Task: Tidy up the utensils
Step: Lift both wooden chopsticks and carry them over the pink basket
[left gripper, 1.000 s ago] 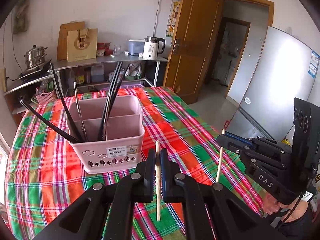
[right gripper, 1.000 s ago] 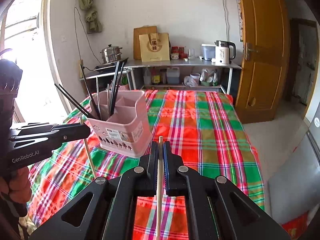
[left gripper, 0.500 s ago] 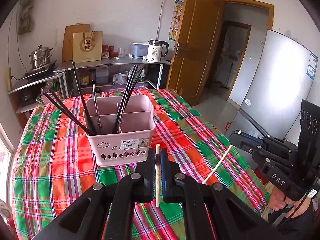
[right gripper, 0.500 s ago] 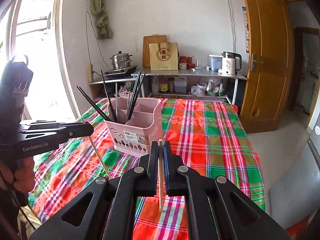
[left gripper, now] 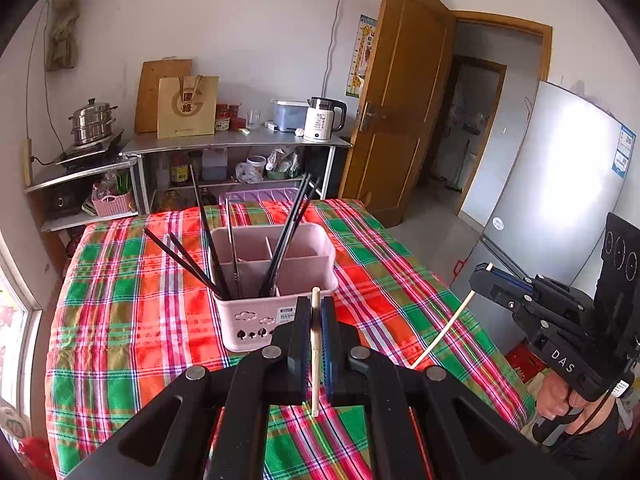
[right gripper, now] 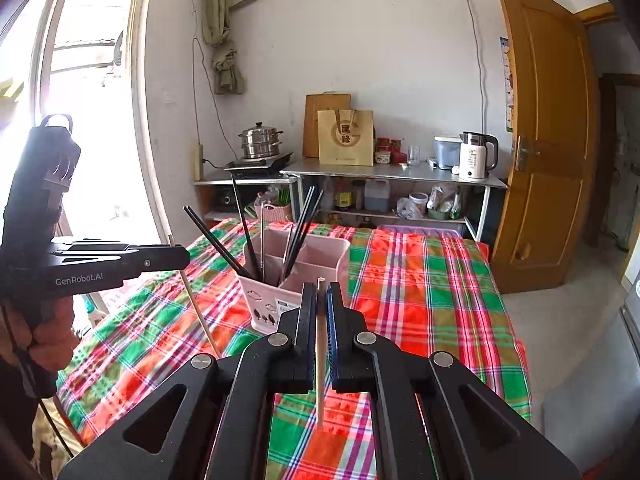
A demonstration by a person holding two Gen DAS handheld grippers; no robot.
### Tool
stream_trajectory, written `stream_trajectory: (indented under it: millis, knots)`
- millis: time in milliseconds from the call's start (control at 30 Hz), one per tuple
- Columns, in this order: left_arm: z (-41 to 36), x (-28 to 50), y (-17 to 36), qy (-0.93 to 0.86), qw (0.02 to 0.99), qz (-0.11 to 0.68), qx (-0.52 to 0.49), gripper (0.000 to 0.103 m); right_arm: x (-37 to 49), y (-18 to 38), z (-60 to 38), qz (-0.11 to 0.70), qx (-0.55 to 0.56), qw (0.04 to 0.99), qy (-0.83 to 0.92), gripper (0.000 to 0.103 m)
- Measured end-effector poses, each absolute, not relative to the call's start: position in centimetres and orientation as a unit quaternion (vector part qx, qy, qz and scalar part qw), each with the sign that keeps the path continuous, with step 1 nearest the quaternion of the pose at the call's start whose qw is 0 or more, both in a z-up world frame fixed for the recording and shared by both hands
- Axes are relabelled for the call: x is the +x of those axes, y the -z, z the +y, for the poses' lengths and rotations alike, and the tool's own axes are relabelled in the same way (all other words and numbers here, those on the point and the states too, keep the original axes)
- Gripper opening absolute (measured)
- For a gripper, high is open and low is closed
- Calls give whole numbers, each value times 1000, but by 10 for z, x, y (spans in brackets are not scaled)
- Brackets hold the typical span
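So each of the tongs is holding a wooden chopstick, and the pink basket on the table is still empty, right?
Not quite. Both tongs, left and right, do grip a wooden chopstick each, but the pink basket is not empty: the left wrist view shows several black chopsticks standing in it.

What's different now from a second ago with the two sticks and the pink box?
Both grippers rose and pulled back from the pink basket, which looks smaller and lower in both views now. The chopstick in the right gripper tipped from near upright to a slant. Unchanged: the left gripper stays shut on its wooden chopstick, the right on its own, and the black chopsticks stand in the basket.
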State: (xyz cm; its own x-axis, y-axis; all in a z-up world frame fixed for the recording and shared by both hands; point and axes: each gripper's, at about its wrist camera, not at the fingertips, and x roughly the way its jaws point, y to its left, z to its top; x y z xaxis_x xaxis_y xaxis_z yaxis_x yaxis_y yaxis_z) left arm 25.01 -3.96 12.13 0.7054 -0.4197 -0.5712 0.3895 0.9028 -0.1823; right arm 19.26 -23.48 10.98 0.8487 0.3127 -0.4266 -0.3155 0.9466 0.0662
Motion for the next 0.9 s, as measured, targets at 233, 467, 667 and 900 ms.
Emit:
stream_trajectory:
  millis: [233,467,667,900]
  knots:
    - [-13,265,-166,202,940,273,-43,4,212,-136,-219,182,14,967,-179,5]
    - [-2,295,-194,182,950,249,-46,4,244,-155,-200,157,28,969,-188,5]
    - [1,323,-199,176,954,240,-43,4,270,-161,-185,148,33,969,-193,5]
    - [4,350,-182,171,952,251,-38,4,293,-154,-175,145,41,968,-198,5]
